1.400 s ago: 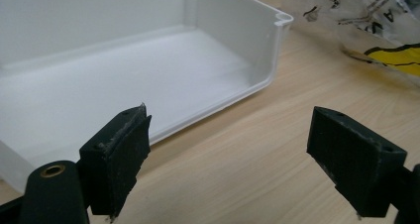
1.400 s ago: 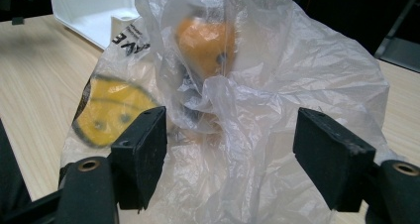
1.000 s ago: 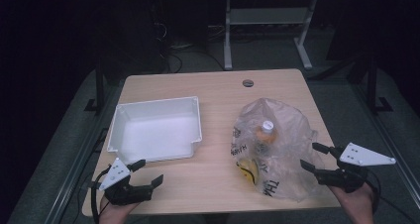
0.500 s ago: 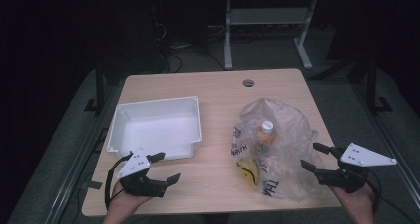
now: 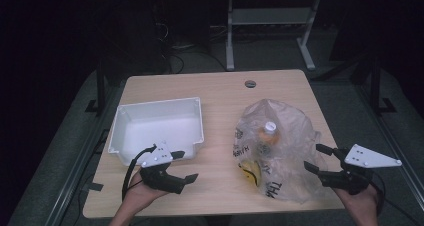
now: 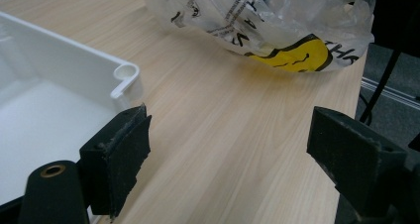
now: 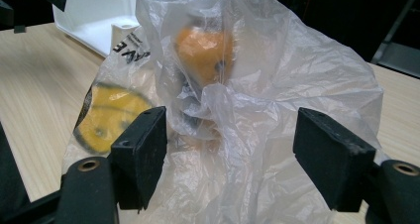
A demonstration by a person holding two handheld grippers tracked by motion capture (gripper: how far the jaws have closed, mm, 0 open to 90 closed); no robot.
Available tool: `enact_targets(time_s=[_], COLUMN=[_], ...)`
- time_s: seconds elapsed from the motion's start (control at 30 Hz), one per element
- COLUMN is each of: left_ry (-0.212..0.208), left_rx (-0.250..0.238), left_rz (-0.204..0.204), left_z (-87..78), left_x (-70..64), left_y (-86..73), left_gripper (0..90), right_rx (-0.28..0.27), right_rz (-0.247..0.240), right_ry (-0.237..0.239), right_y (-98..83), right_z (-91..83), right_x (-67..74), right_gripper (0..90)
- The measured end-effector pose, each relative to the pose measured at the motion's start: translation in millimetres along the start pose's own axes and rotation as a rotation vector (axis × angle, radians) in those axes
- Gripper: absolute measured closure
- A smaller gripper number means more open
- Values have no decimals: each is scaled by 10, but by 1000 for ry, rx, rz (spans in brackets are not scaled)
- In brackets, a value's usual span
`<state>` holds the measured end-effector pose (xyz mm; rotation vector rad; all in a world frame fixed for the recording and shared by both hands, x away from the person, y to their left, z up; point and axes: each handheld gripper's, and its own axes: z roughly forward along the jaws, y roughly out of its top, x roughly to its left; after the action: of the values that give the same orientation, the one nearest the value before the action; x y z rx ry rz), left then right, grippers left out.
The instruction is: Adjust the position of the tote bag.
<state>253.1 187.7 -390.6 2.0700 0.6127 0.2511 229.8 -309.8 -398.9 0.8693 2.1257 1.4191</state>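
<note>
Dark workshop floor surrounds a pale wooden table (image 5: 220,93), where a person works with a handheld tool in each hand. The right tool (image 5: 318,158) sits at the near right edge of a crinkled clear plastic bag (image 5: 280,146), jaws spread wide and just short of the film. Inside the bag stands an orange bottle (image 5: 265,138) with a white cap, beside a yellow smiley print (image 6: 297,55). The left tool (image 5: 183,166), also spread wide and holding nothing, hovers over bare wood between the bag and the near corner of an empty white tray (image 5: 160,106).

Likely risk: the thin, slack film may slip or tear if pinched in a single fold, and a pull on the bag's edge could topple the upright bottle or drag the load toward the table's near edge.
</note>
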Motion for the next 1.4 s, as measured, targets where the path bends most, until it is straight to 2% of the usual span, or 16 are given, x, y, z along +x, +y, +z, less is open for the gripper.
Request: enact_targets(time_s=[0.2,0.4,0.7,1.0,1.17,1.4], left_ry=[-34,-50,-66,-82,-66,-82], left_rx=[21,50,44,63,77,65], left_rz=[16,23,35,86,134,159], left_z=[126,207,253,383,471,611], left_x=[-19,-2,-4,-63,-108,-151], left_y=[111,177,268,492,637,846], left_gripper=[163,166,166,166,170,196], right_rx=[-7,-7,-15,-20,-18,-16], right_rz=[0,1,11,12,20,22], right_ry=[-1,2,3,2,1,2], right_y=[0,-4,-11,-14,-33,-56], right_z=[-8,-11,-20,-29,-33,-32], right_x=[-3,-13,-26,-40,-66,-48], right_gripper=[287,287,287,287,289,292])
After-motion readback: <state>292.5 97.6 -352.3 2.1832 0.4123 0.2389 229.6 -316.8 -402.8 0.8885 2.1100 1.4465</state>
